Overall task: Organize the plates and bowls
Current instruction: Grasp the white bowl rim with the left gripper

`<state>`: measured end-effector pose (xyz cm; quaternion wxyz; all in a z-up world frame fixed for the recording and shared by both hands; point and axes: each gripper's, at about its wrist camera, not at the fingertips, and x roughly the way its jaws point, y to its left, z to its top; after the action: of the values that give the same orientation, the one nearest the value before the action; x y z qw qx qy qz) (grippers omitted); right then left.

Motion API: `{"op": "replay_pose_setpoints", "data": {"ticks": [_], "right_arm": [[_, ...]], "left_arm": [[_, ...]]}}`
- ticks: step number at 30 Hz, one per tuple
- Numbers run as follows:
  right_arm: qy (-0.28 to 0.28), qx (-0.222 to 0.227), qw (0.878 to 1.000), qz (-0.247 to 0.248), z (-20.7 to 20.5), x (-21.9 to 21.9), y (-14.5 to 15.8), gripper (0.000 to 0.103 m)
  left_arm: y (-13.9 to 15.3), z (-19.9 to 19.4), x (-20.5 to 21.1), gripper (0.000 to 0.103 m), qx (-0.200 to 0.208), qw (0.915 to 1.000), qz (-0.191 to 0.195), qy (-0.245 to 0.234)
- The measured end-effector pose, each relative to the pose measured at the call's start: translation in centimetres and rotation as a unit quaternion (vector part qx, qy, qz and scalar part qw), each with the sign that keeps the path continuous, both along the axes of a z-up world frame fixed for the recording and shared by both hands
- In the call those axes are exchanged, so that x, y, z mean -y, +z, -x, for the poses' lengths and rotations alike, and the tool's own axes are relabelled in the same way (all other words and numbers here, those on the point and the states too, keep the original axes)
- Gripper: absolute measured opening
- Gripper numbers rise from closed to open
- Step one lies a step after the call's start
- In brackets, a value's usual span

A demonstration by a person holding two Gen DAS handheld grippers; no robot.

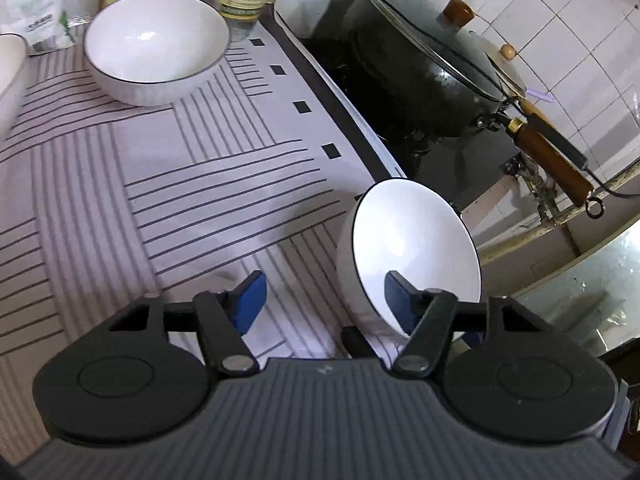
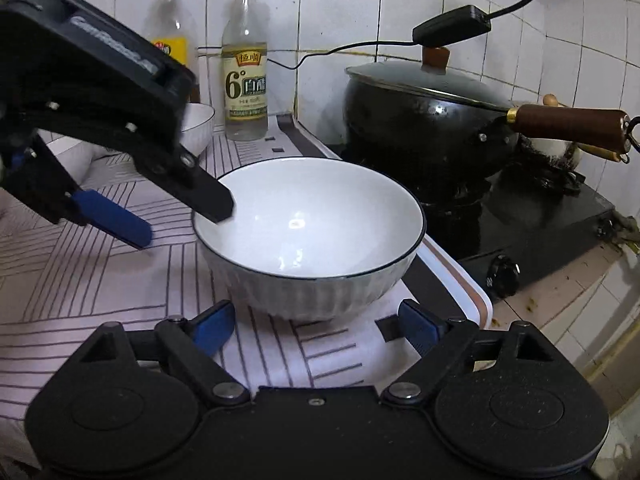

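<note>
A glossy white ceramic bowl with a thin dark rim line and a ribbed outer wall sits upright on the tabletop, close to the edge that borders the black stove. The tabletop is covered by a pale cloth printed with blocks of thin dark stripes and a row of small black squares along that edge.

The left hand-held gripper reaches in from the left side, its jaws astride the bowl's rim: the black finger dips inside the bowl, and the blue-padded finger hangs outside over the cloth, apart from the ribbed wall. The jaws stand part-open, and whether the inner finger touches the glaze cannot be told. The right hand-held gripper is spread wide just in front of the bowl's base, its blue pads flanking the foot without touching it, holding nothing.

A second, matching bowl stands upright toward the far edge of the tabletop, well apart from the first, beside a clear vinegar bottle with a yellow cap. A lidded black wok with a round wooden handle rests on the stove.
</note>
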<state>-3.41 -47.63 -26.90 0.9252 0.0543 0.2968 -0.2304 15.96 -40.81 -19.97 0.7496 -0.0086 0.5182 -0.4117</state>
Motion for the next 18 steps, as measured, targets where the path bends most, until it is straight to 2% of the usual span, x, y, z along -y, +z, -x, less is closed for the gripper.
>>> {"op": "replay_pose_setpoints", "data": {"ticks": [2,3,4,10,18], "right_arm": [[-0.001,0.010,1.000,-0.003,-0.1,0.3,-0.2,0.091],[0.001,0.014,1.000,-0.004,-0.2,0.4,-0.3,0.091],[0.001,0.018,1.000,-0.003,-0.2,0.4,-0.4,0.091],[0.017,0.034,0.999,0.017,-0.6,0.1,-0.7,0.091],[0.004,0.047,0.999,0.016,-0.7,-0.4,-1.0,0.092]], "left_arm": [[-0.4,-0.1,0.7,0.049,-0.003,1.0000,-0.002,-0.005],[-0.6,0.0,1.2,0.030,-0.006,0.9999,-0.004,-0.016],[-0.6,0.0,1.5,0.019,-0.012,0.9995,0.000,-0.030],[-0.3,0.2,2.1,0.018,-0.006,0.9994,-0.005,-0.032],[-0.1,0.2,1.7,0.017,-0.010,0.9994,-0.011,-0.032]]}}
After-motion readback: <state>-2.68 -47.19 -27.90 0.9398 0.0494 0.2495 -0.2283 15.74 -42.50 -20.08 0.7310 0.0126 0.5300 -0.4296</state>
